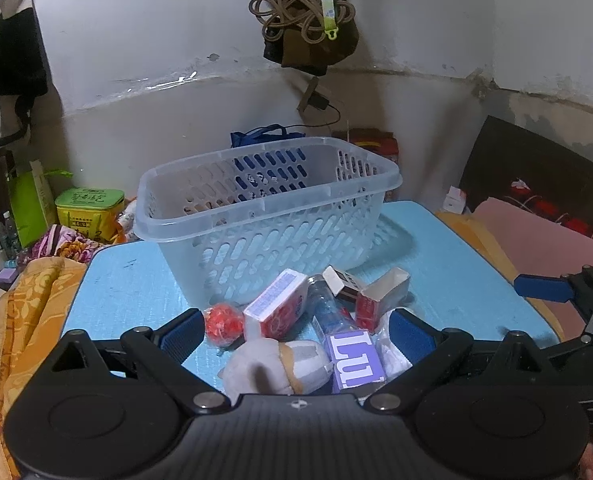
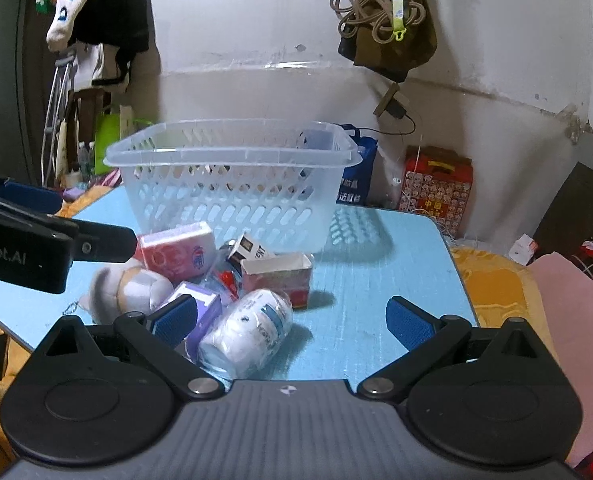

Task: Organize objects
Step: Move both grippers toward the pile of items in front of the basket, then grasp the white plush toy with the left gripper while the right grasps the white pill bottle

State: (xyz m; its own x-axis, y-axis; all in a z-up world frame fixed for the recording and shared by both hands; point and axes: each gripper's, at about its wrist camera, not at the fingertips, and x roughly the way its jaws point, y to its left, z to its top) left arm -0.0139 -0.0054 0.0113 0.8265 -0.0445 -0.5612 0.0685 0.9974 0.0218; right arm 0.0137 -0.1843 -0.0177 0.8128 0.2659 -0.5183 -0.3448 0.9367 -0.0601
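Both wrist views closely face the basket (image 1: 268, 200).

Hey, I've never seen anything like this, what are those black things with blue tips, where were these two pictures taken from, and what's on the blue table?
Those are two hand-held grippers, each with a camera looking along its fingers. One picture is from the left gripper, the other from the right gripper. Both are open and hold nothing. On the blue table stands a clear basket; before it lie a plush toy, a purple box, a pink box, a bottle and a white roll.
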